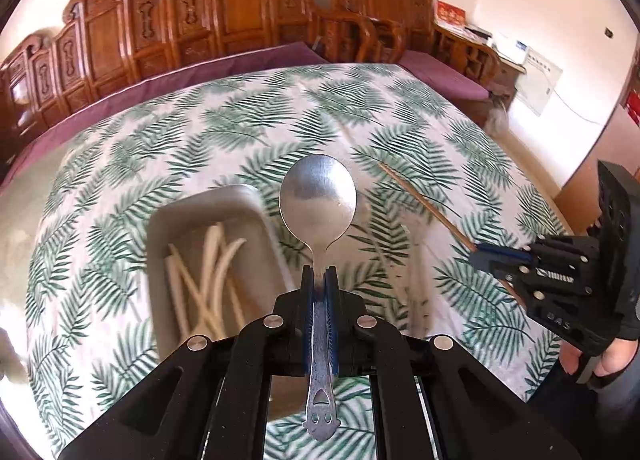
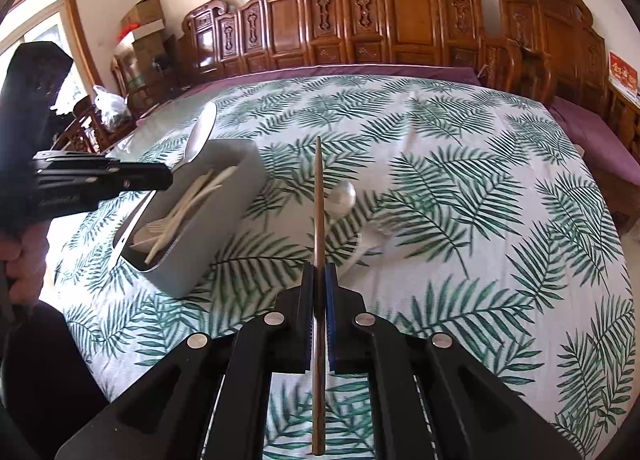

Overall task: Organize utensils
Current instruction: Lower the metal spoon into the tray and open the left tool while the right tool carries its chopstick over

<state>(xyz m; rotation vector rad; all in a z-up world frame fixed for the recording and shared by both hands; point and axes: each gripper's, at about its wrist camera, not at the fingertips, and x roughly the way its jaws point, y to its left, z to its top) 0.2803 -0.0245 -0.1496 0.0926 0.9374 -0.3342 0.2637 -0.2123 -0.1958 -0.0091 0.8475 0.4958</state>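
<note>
Above the near edge of the leaf-print tablecloth (image 1: 400, 108), the left gripper (image 1: 319, 280) clamps a steel spoon (image 1: 318, 200) by its handle, bowl raised over a grey tray (image 1: 160, 228) of pale utensils (image 1: 208, 272). Alongside, the right gripper (image 2: 319, 276) pinches a wooden chopstick (image 2: 318, 196). Beyond it, a white spoon (image 2: 344, 196) lies mid-cloth; carved wooden chairs (image 2: 400, 12) line the far edge.
</note>
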